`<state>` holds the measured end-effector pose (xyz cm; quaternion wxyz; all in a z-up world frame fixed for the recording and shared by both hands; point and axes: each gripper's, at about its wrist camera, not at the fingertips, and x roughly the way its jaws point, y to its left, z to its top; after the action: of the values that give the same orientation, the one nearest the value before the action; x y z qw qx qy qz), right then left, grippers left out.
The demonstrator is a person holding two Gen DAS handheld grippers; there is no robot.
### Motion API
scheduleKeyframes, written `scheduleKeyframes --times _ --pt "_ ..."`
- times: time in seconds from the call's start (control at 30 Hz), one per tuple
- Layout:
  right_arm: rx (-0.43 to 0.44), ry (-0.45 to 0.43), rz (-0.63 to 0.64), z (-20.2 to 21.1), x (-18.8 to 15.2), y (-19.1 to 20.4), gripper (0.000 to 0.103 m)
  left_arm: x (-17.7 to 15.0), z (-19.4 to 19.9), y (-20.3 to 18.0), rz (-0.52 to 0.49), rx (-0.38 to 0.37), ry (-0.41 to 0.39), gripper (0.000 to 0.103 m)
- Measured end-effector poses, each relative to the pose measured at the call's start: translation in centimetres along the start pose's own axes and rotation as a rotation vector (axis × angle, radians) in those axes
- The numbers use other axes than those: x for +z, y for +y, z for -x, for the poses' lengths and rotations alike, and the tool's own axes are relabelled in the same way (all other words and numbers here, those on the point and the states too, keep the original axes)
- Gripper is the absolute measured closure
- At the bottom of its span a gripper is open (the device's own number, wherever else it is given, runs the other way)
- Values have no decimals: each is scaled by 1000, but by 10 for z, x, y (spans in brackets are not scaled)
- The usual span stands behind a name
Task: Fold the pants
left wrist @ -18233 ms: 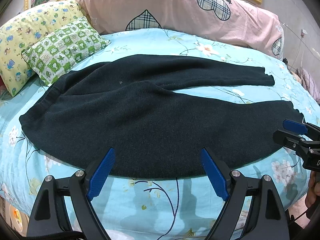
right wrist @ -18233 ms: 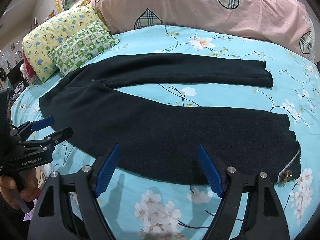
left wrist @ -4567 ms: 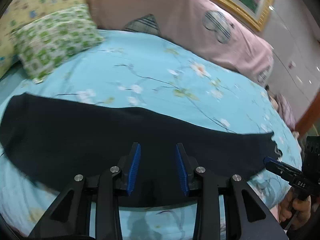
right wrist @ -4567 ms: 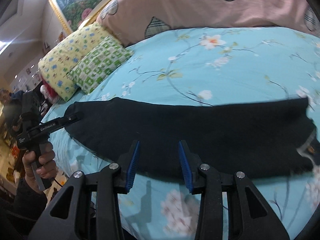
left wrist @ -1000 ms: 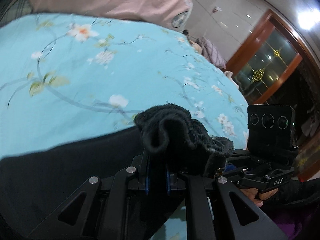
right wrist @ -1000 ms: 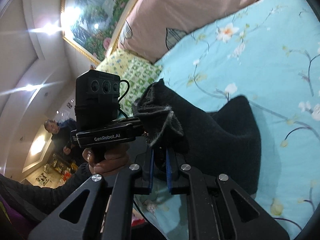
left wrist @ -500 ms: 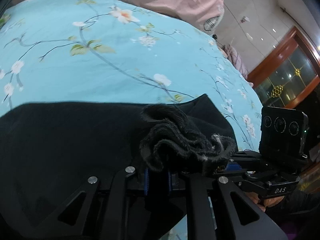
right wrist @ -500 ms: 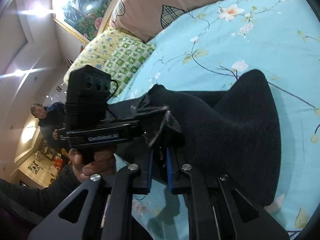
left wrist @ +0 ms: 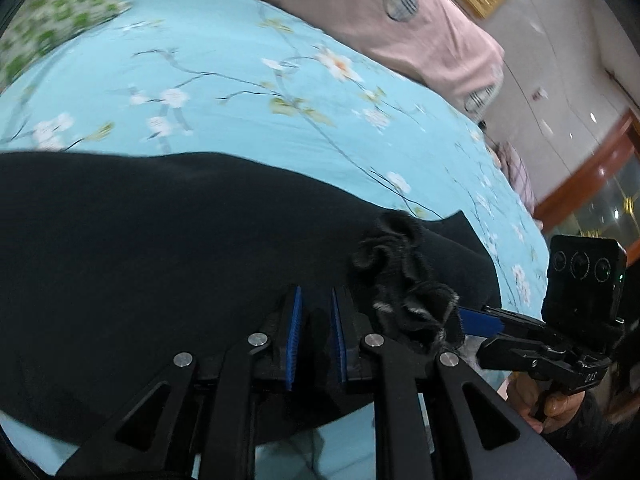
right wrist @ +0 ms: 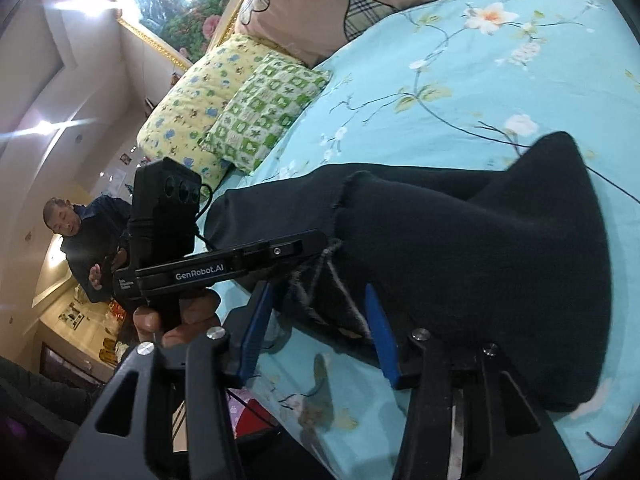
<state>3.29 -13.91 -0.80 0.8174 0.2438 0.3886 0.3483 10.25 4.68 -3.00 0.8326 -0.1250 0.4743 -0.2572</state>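
The black pants (left wrist: 160, 240) lie folded in half on the light blue flowered bed sheet (left wrist: 240, 92). In the left wrist view my left gripper (left wrist: 314, 304) is just above the cloth, its blue pads a narrow gap apart with nothing between them. The crumpled leg cuffs (left wrist: 404, 280) sit right of it, on the folded pants. In the right wrist view my right gripper (right wrist: 316, 312) is open wide, the cuff end (right wrist: 336, 280) lying loose between its pads. The pants (right wrist: 480, 248) spread to the right. The left gripper (right wrist: 224, 264) reaches in from the left.
A long pink pillow (left wrist: 380, 12) runs along the head of the bed. A yellow pillow (right wrist: 200, 100) and a green checked pillow (right wrist: 268, 108) lie at the bed's left. A man (right wrist: 76, 236) sits beyond the bed's edge. The right gripper's body (left wrist: 560, 320) is beside the cuffs.
Both grippers have let go of the leg cuffs they carried over. The cuffs now rest on the folded pants. The right jaws have opened wide, the left only slightly.
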Motion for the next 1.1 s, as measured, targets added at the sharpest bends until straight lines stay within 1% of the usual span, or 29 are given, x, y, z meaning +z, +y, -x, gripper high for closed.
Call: scheduleKeyframes --times 0.1,0.33,0.63,0.93,1.1 --pt "9 0 15 -2 4 7 54 -4 9 10 30 12 -14 88" --pt "5 9 66 -13 20 21 54 -10 22 29 87 -4 -33 88" --pt "-12 48 102 -28 38 24 54 -13 26 34 108 -15 -49 88" --pt "-8 90 160 -47 55 36 54 -21 54 61 190 5 -107 88" --pt "-7 129 216 -65 67 48 53 -26 77 80 246 20 -160 88"
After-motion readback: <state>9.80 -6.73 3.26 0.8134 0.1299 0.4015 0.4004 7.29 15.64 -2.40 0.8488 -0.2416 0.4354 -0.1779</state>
